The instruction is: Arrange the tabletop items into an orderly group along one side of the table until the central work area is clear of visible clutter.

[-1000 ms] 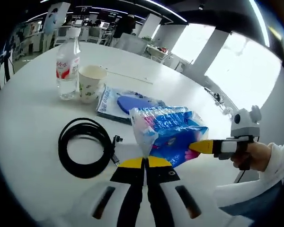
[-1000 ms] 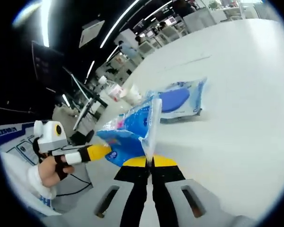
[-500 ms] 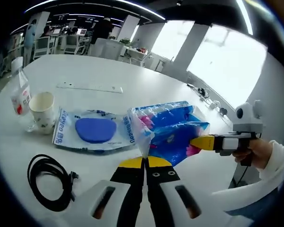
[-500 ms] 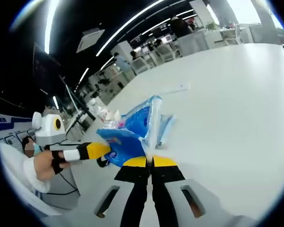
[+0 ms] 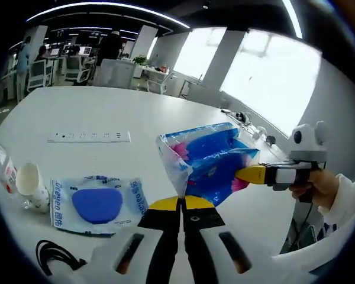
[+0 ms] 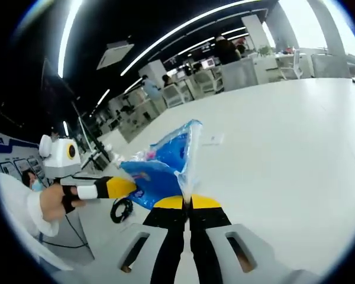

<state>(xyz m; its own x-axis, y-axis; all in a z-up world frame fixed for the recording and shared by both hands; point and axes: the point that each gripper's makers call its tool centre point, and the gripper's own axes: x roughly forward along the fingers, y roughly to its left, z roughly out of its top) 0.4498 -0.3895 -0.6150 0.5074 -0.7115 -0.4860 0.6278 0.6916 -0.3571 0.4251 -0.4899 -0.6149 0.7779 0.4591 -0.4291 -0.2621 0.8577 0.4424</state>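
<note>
Over the table: blue snack bag (image 5: 212, 161) held up off the white table (image 5: 94, 118), pinched at two ends.
Left gripper (image 5: 181, 203): jaws pressed together on the bag's clear edge seam, bottom centre of the left gripper view.
Right gripper (image 6: 184, 202): jaws clamped on the bag's other edge in the right gripper view; in the left gripper view its yellow tip meets the bag at the right side, with a hand (image 5: 317, 187) on the grip.
Bag: blue with pink print, crumpled, stretched between the two grippers; in the right gripper view it sits just above the jaws (image 6: 165, 166).
Flat packet (image 5: 97, 203): clear wrapper with a blue oval inside, lying flat on the table, left of the left gripper.
Paper cup (image 5: 31, 184): upright, just left of the packet.
Water bottle (image 5: 1, 168): at the far left edge, beside the cup, mostly cut off.
Black cable (image 5: 57, 255): coiled, near the table edge below the packet.
Power strip (image 5: 89, 136): white, lying further back, well apart from the rest.
Background: open office, desks, people standing far off.
</note>
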